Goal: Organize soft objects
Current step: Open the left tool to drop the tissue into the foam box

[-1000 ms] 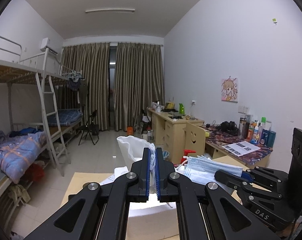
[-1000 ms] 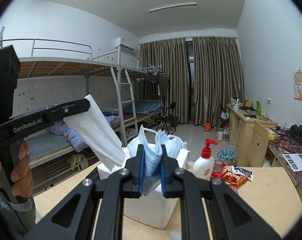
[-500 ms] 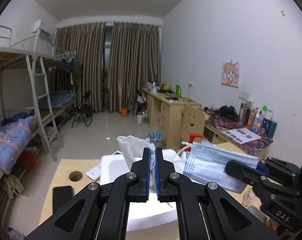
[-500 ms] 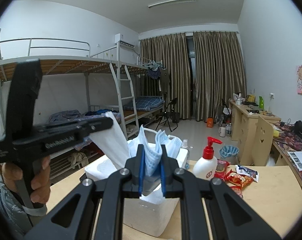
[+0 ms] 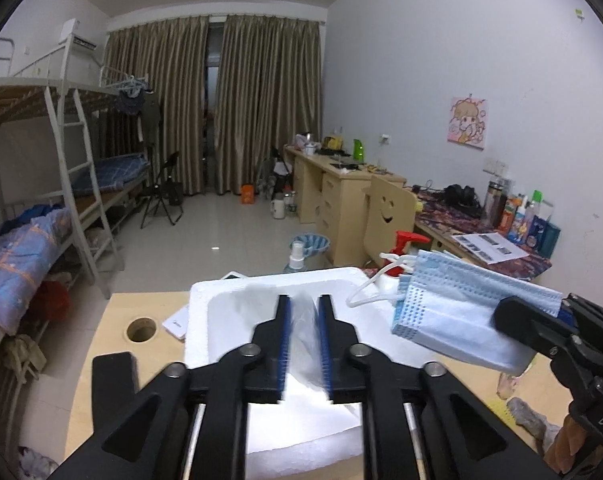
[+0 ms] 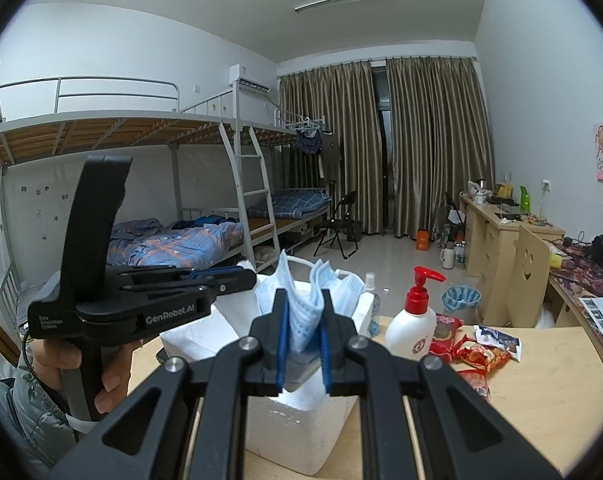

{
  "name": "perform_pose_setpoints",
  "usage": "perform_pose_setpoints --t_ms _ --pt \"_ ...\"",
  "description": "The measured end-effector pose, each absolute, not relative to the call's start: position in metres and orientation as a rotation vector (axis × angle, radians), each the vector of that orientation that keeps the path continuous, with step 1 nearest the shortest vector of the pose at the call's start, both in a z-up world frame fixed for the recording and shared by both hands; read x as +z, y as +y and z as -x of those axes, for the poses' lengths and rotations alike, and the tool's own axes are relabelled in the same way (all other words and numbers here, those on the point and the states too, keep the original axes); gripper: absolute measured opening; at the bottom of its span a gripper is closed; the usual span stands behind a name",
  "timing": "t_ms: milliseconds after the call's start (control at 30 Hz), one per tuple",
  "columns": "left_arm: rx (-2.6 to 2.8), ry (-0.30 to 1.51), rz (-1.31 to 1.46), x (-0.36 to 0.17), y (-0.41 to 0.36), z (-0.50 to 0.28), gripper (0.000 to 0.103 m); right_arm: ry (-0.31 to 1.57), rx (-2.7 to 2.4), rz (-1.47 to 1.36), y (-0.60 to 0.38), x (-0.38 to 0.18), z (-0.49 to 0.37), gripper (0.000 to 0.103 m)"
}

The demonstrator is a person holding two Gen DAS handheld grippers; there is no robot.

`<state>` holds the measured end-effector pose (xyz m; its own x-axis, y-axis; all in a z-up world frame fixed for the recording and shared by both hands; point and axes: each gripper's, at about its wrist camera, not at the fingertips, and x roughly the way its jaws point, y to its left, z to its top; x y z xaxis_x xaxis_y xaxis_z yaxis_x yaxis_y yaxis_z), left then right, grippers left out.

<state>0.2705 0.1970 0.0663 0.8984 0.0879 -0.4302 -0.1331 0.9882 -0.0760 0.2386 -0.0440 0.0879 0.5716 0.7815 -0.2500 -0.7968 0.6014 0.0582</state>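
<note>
White walls and a pale tiled floor (image 5: 221, 220). Brown curtains (image 5: 261, 100) cover the far window. A metal bunk bed (image 6: 149, 184) with a ladder (image 6: 257, 192) lines one side, wooden desks (image 5: 329, 184) the other. A ceiling strip light (image 6: 341, 0) is off.

Colours on the bench
Face masks (image 6: 307, 312) pale blue, foam box (image 5: 261, 284) white, pump bottle (image 6: 411, 320) white with red top, tabletop (image 6: 541, 384) light wood.
</note>
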Motion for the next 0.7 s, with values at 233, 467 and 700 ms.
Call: perform_pose_setpoints --t_ms 233,467,700 --pt "0.167 0.358 0.133 0.072 0.209 -0.248 0.097 0.262 0.917 0.069 -0.041 0.087 -0.239 0.017" --pt "0.217 0.282 0.107 0.077 0.215 -0.219 0.103 0.264 0.919 0.079 -0.034 0.089 -0.236 0.017" --pt "0.237 0.266 0.112 0.075 0.229 -0.205 0.103 0.286 0.931 0.097 -0.02 0.088 -0.241 0.017"
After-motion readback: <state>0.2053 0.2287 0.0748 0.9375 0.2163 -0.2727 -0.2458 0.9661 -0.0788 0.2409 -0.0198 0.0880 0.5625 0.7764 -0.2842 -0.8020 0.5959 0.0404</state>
